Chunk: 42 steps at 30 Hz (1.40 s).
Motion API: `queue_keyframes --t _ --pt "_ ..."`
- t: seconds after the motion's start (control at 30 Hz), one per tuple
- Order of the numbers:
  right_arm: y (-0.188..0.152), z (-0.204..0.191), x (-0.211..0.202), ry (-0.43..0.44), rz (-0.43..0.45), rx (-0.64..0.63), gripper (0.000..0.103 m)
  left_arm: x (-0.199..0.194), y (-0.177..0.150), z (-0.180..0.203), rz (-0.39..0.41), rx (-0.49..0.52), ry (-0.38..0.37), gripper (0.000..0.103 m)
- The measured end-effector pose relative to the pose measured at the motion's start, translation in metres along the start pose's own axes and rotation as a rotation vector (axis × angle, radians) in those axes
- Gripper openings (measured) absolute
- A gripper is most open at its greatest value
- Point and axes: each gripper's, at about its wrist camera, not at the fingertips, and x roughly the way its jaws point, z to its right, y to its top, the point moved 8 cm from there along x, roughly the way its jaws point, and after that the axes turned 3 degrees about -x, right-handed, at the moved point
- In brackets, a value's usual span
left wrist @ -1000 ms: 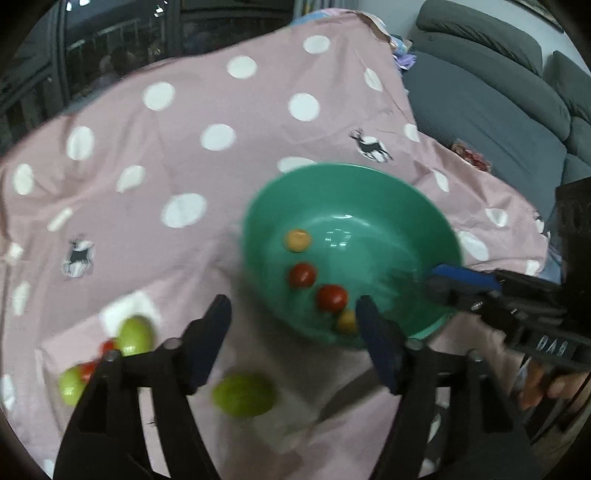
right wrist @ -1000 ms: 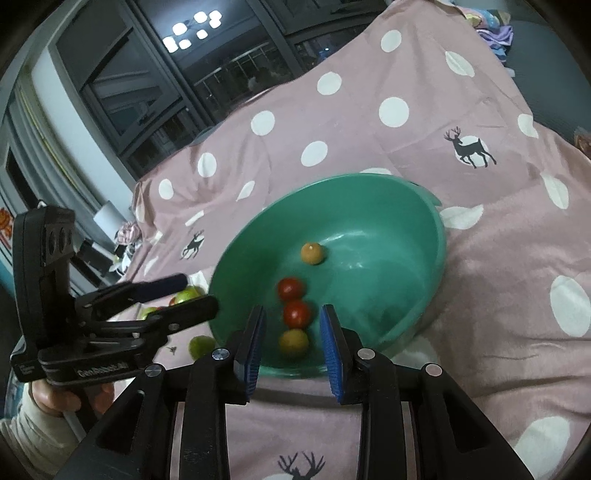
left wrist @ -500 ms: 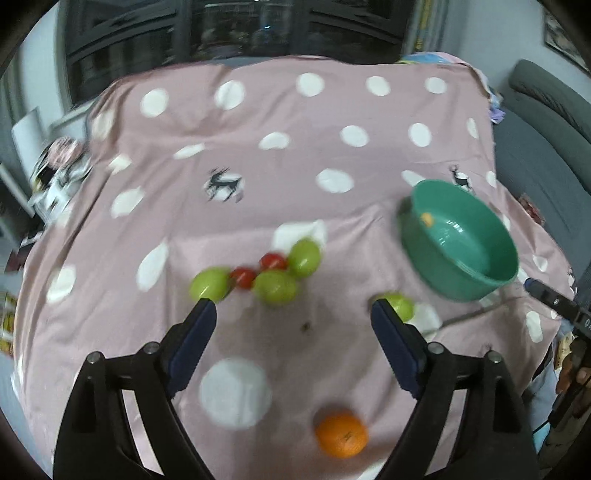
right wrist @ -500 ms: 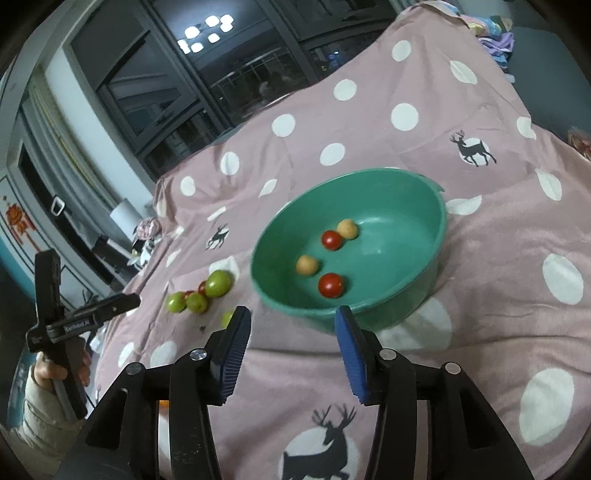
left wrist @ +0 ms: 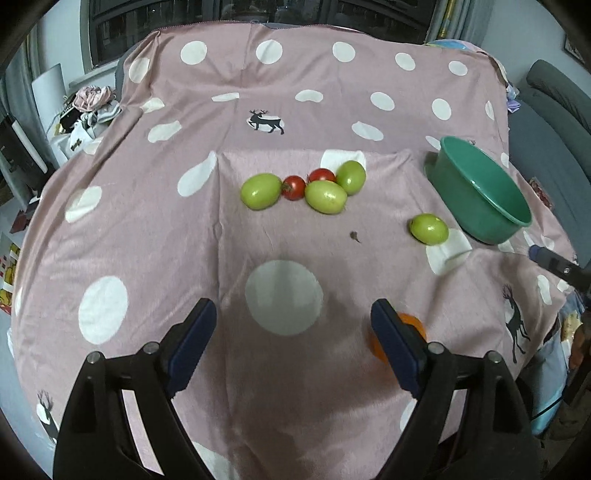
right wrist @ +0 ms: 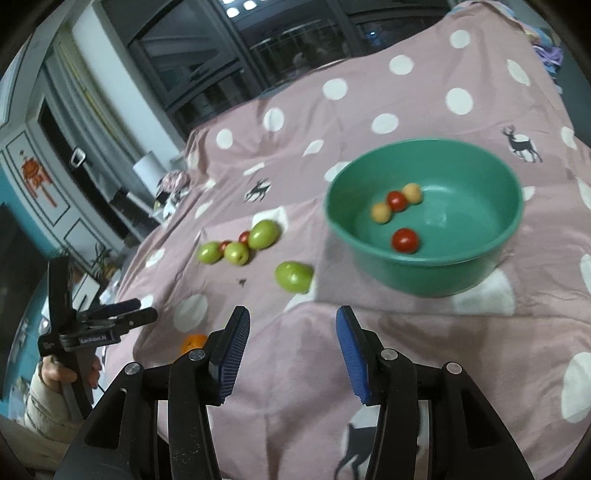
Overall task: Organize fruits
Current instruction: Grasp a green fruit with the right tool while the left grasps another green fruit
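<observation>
A green bowl [right wrist: 424, 273] [left wrist: 480, 199] sits on the pink dotted cloth; it holds two red tomatoes [right wrist: 405, 240] and two yellow ones [right wrist: 381, 213]. A cluster of three green fruits [left wrist: 325, 195] [right wrist: 236, 253] and two red tomatoes [left wrist: 294, 186] lies mid-table. One green fruit [left wrist: 428, 229] [right wrist: 293, 277] lies alone beside the bowl. An orange [left wrist: 415, 325] [right wrist: 192, 341] is partly hidden behind my left gripper's right finger. My left gripper [left wrist: 291, 328] is open and empty, well back from the cluster. My right gripper [right wrist: 291, 339] is open and empty, short of the bowl.
The cloth [left wrist: 280, 295] covers the whole table and drapes over its edges. A grey sofa [left wrist: 554, 107] stands to the right. Clutter and shelves [left wrist: 85, 107] lie beyond the far left corner. Dark windows [right wrist: 258, 33] are behind the table.
My left gripper has pulled back from the bowl and swung left, now facing the fruit cluster. My right gripper has opened wider and drawn back from the bowl. The tomatoes in the bowl have rolled.
</observation>
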Motion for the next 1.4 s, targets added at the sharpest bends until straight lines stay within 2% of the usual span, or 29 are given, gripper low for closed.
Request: queue_keyframes --t 0.27,0.47,0.67,0.97,1.1,1.3,1.4 --pt "-0.01 -0.026 0.03 0.015 -0.072 -0.05 0.049 0.006 -0.005 0.003 0.009 -0.027 -0.06 0.086" --pt "-0.004 -0.036 0.051 -0.033 -0.095 -0.14 0.049 0.011 -0.005 -0.001 0.004 -0.052 -0.097 0.086" --pt "0.01 -0.033 0.074 -0.073 -0.104 -0.211 0.049 0.019 -0.002 -0.004 -0.005 -0.052 -0.106 0.086" --pt "0.026 -0.033 0.116 -0.091 -0.174 -0.318 0.049 0.027 0.006 -0.005 -0.011 -0.06 -0.132 0.086" --pt "0.03 -0.03 0.134 -0.151 -0.207 -0.39 0.049 0.033 0.012 0.0 -0.019 -0.059 -0.153 0.086" --pt "0.029 -0.023 0.146 -0.179 -0.255 -0.422 0.049 0.039 0.026 0.007 -0.023 -0.061 -0.18 0.086" --pt "0.029 -0.023 0.151 -0.158 -0.269 -0.416 0.049 0.043 0.032 0.009 -0.025 -0.063 -0.185 0.086"
